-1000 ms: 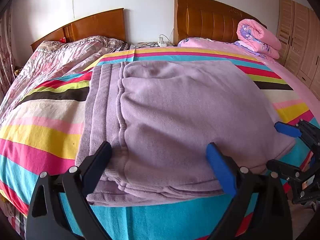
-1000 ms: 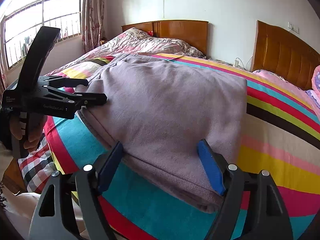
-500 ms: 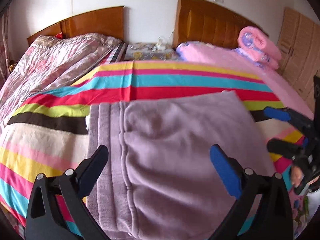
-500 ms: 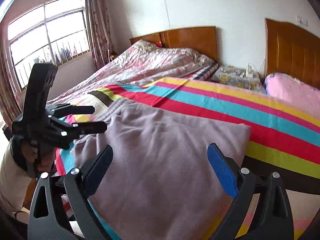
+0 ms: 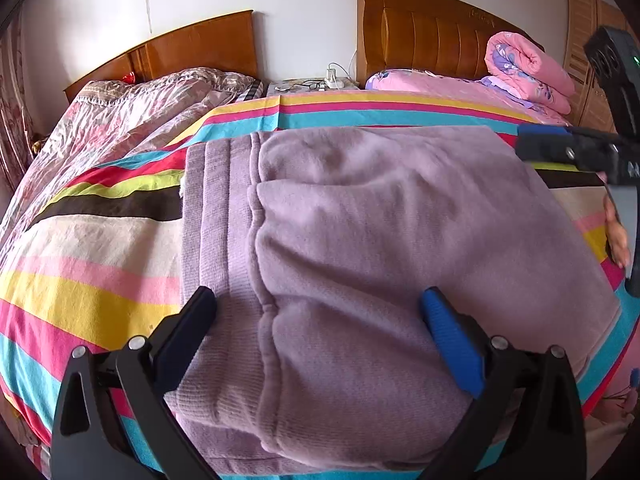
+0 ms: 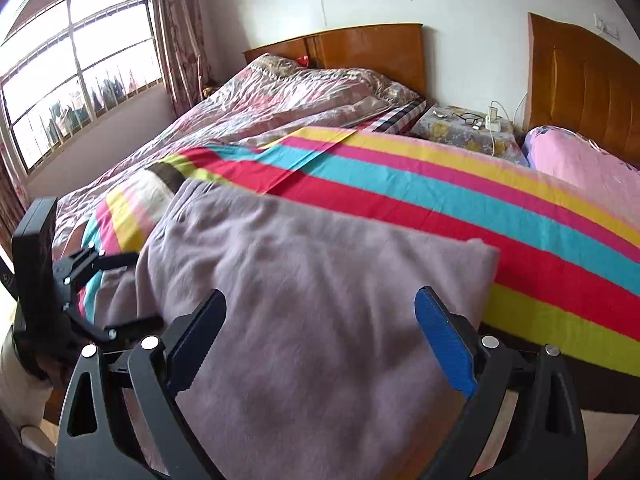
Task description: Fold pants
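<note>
Folded pants (image 5: 360, 248) – waistband leftward (long axis sideways) – both tongs (image 5: 316, 320) (image 6: 320, 324) spread, empty.

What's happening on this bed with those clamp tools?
A person is folding a pair of lilac pants on a striped bedsheet, using a handheld gripper in each hand. The pants lie folded into a thick rectangle. Both the left gripper and the right gripper are open above the fabric and grip nothing; their jaws have just been opening. The fold looks about finished.
</note>
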Demonstrator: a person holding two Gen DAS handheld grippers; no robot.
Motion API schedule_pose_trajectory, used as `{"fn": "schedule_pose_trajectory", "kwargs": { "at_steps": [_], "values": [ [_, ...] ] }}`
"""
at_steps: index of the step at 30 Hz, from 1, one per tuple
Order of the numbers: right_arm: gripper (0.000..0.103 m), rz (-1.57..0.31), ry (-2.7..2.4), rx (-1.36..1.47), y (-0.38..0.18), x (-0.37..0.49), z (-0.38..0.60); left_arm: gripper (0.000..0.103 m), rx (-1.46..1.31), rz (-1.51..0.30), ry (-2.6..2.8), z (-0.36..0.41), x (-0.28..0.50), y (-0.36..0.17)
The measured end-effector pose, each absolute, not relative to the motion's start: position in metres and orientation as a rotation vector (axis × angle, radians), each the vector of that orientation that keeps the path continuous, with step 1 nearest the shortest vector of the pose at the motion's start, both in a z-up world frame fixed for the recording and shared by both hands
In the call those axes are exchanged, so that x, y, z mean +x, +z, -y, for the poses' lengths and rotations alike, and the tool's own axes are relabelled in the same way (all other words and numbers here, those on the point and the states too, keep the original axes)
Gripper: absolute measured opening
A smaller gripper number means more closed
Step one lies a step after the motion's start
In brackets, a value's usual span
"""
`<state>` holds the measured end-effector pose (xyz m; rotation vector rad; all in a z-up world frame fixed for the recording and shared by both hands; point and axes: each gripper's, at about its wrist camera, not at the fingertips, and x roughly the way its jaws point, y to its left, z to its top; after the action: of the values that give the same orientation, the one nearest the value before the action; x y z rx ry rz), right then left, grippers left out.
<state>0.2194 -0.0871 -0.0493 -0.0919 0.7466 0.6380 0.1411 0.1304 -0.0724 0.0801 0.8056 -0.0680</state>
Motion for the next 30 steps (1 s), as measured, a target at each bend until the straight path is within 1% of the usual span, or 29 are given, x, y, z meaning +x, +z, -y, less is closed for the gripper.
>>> {"fn": "schedule_pose_trajectory", "kwargs": {
  "at_steps": [6, 12, 14, 16, 18, 20, 22, 25, 30],
  "values": [
    [0.092, -0.853, 0.515, -0.145, -0.084, 0.274, 0.078, 0.102, 0.084, -0.8, -0.07, -0.128, 0.138, -0.074],
    [0.092, -0.821, 0.467, -0.003, -0.08, 0.293, 0.103, 0.102, 0.083, -0.795, -0.069, -0.127, 0.138, -0.074],
    [0.092, -0.843, 0.474, -0.045, -0.084, 0.299, 0.097, 0.102, 0.084, -0.794, -0.068, -0.126, 0.137, -0.074],
    [0.092, -0.866, 0.419, -0.161, -0.092, 0.304, 0.089, 0.102, 0.084, -0.794, -0.068, -0.126, 0.137, -0.074],
    [0.092, -0.831, 0.338, -0.177, -0.088, 0.304, 0.094, 0.102, 0.085, -0.794, -0.068, -0.126, 0.137, -0.074],
    [0.092, -0.789, 0.283, -0.123, -0.078, 0.297, 0.103, 0.102, 0.084, -0.794, -0.068, -0.126, 0.137, -0.074],
    [0.092, -0.767, 0.354, -0.083, -0.067, 0.279, 0.102, 0.102, 0.084, -0.794, -0.068, -0.126, 0.137, -0.074],
    [0.092, -0.746, 0.479, -0.178, -0.061, 0.235, 0.083, 0.102, 0.083, -0.794, -0.068, -0.126, 0.137, -0.074],
    [0.092, -0.797, 0.537, -0.345, -0.08, 0.169, 0.06, 0.102, 0.084, -0.794, -0.068, -0.126, 0.137, -0.074]
  ]
}}
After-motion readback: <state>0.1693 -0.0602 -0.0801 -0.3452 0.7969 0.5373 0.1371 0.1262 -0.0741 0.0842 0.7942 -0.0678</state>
